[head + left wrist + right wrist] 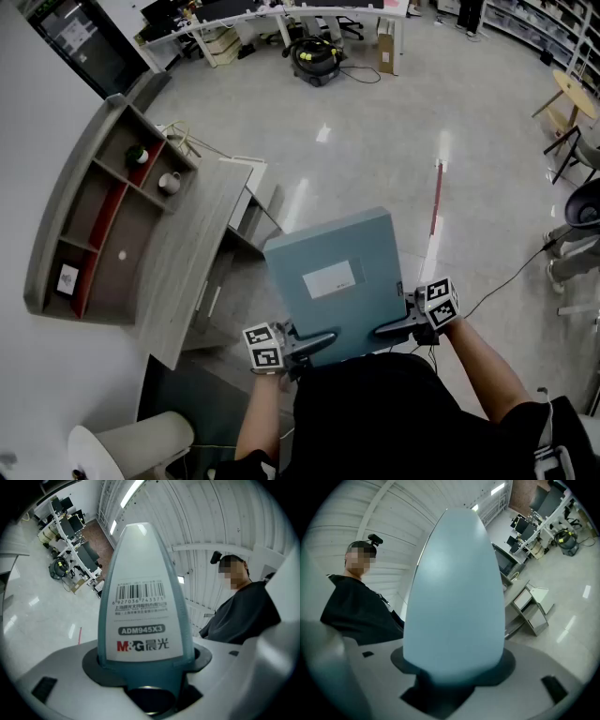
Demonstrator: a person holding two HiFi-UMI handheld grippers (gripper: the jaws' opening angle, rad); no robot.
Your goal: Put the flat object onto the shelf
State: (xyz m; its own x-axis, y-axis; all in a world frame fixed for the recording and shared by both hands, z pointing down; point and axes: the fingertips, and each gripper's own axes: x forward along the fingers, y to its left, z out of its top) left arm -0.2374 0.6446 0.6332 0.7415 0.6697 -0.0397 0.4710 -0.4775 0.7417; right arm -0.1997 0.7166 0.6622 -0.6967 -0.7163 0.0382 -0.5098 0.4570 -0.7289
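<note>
A flat blue-grey file box (336,279) with a white label on its face is held out level in front of me, over the floor. My left gripper (302,345) is shut on its near left edge and my right gripper (401,326) on its near right edge. In the left gripper view the box's narrow side (140,597), with a barcode label, fills the space between the jaws of the left gripper (145,670). The right gripper view shows the plain opposite side (454,592) clamped in the right gripper (452,672). The curved grey shelf (98,220) with red dividers stands off to the left, well apart from the box.
A grey wooden desk (187,258) with drawers sits between me and the shelf. Two small pots (155,169) stand in the shelf's upper compartments. A vacuum cleaner (314,58) and office desks are at the back, a red stick (436,199) lies on the floor, and a white bin (131,448) is at the bottom left.
</note>
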